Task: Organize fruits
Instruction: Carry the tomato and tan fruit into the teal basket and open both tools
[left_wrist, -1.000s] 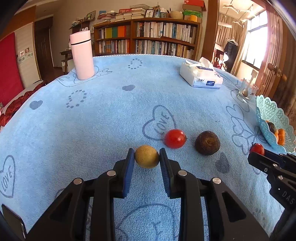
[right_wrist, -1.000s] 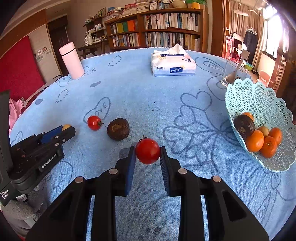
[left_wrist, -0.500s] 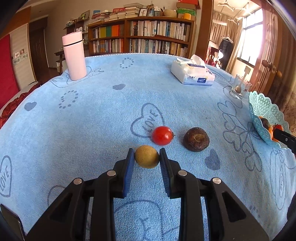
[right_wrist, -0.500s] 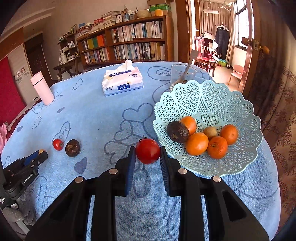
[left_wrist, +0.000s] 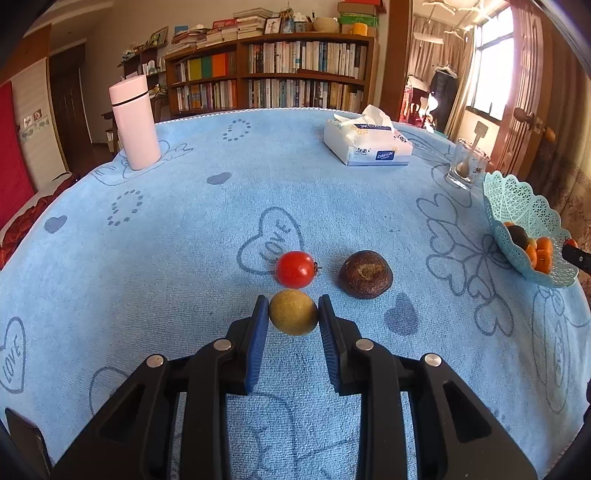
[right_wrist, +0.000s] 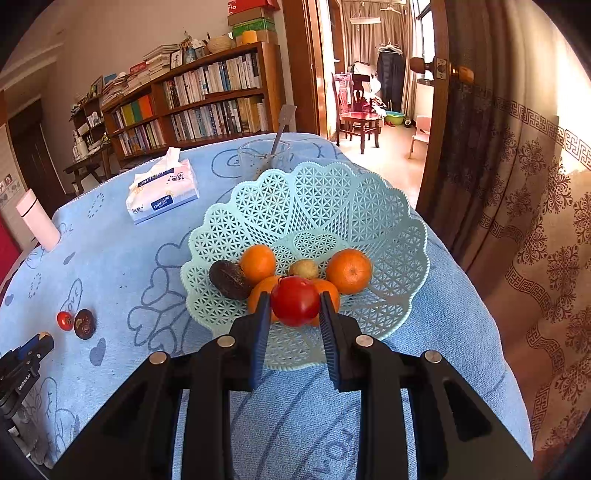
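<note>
We hold a red tomato (right_wrist: 294, 301) clamped in the right tool (right_wrist: 294, 308), poised over the near rim of the pale green basket (right_wrist: 388, 225), which sits at the right edge of the table (left_wrist: 184, 221). Inside the basket lie several oranges (right_wrist: 348, 270), a dark brown fruit (right_wrist: 229, 278) and a small yellowish one. Our left tool (left_wrist: 293, 314) grips a yellow-green round fruit (left_wrist: 293, 312) near the table's front edge; whether that fruit is lifted or resting on the blue cloth we cannot tell. Just beyond it lie a second tomato (left_wrist: 296, 269) and a brown wrinkled fruit (left_wrist: 365, 273), close together but apart.

We judge the risks this way. If we let go of the tomato here, it lands on the heap of oranges and may roll over the low front rim and off the table, since the basket stands so close to the edge. Pressing down into the pile could bruise the tomato or tip the light basket. On the left, the gripped fruit sits just beside the second tomato, so a careless sweep forward would knock it rolling.
</note>
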